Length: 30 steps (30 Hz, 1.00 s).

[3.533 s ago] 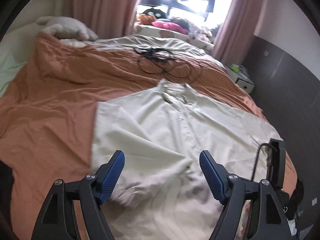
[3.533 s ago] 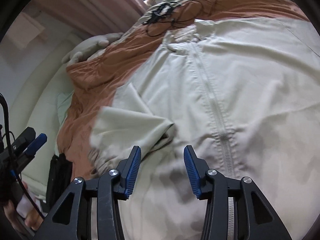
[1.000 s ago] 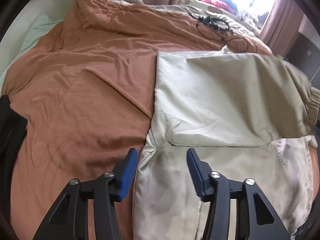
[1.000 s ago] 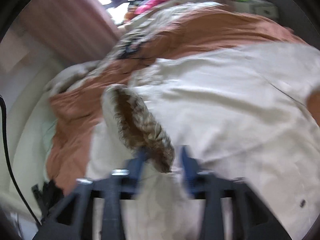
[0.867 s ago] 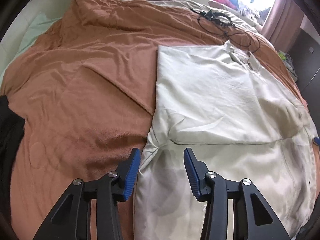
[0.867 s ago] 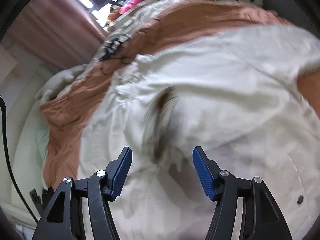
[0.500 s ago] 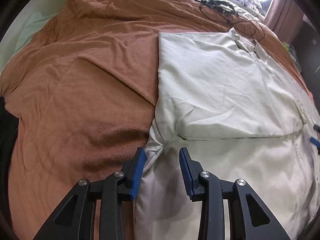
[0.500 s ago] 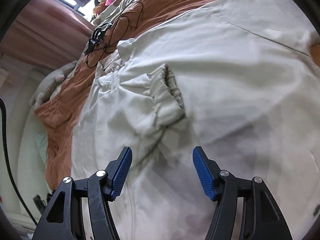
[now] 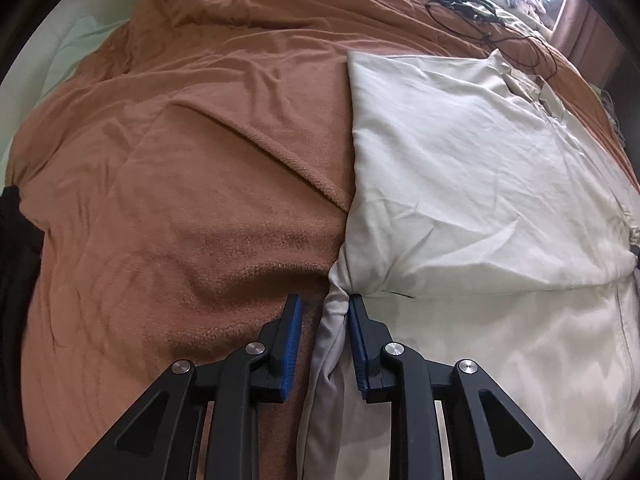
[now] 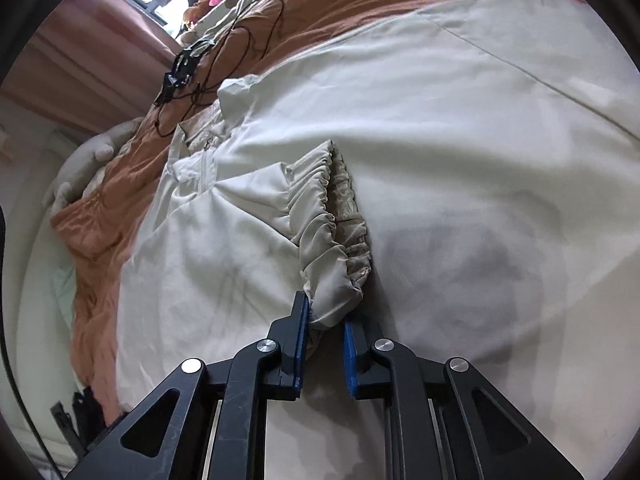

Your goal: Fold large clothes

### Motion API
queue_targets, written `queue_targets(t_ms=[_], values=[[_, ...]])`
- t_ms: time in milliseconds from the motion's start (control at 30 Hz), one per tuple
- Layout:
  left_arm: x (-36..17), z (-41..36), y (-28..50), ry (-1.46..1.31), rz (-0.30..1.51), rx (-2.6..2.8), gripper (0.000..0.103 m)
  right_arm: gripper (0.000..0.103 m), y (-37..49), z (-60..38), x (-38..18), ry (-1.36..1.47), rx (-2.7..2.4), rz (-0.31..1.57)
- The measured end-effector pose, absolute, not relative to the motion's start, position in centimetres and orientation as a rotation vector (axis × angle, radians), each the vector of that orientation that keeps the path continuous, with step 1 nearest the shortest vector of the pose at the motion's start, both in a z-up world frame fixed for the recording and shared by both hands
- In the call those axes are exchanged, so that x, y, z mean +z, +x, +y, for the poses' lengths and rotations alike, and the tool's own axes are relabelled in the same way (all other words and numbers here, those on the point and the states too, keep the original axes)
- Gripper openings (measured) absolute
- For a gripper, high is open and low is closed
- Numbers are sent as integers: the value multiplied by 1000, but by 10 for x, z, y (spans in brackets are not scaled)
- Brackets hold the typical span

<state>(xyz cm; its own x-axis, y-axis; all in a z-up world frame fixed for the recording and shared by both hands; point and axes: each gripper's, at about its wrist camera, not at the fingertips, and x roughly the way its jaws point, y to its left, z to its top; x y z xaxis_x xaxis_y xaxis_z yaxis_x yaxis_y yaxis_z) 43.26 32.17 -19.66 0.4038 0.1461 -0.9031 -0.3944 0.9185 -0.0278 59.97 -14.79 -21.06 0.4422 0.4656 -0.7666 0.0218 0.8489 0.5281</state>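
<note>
A cream zip-front jacket (image 9: 472,184) lies spread on a rust-brown blanket (image 9: 192,168) that covers the bed, its collar toward the far end where a tangle of black cable (image 9: 472,0) rests on the bedding. One sleeve is folded across the front of the jacket, so that its gathered elastic cuff (image 10: 328,216) sits near the middle of the chest, open end showing the patterned lining. The left gripper (image 9: 324,340) is low at the jacket's left edge, where the folded sleeve meets the body; its blue-padded jaws are drawn close around a raised ridge of cream fabric, the right pad touching it while a narrow gap shows beside the left pad. The right gripper (image 10: 326,344) is at the near corner of the cuff, its jaws narrowed around the bunched fabric, the left pad against the cloth and the corner of the cuff tucked between the two. Pink curtains (image 10: 80,64) hang by the bright window beyond the bed, and a pale pillow (image 10: 84,168) lies at the blanket's far left edge.
</note>
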Motion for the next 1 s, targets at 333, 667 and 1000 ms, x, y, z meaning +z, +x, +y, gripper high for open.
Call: queue_targets(t_ms=[333, 667, 1000], values=[[-167, 296, 416, -262, 1094, 380, 46, 57, 581, -185, -180, 518, 278, 1064], [-99, 229, 387, -277, 908, 327, 95, 74, 537, -253, -136, 458, 211, 948], [-60, 168, 369, -246, 840, 277, 99, 77, 506, -311, -113, 365, 200, 889]])
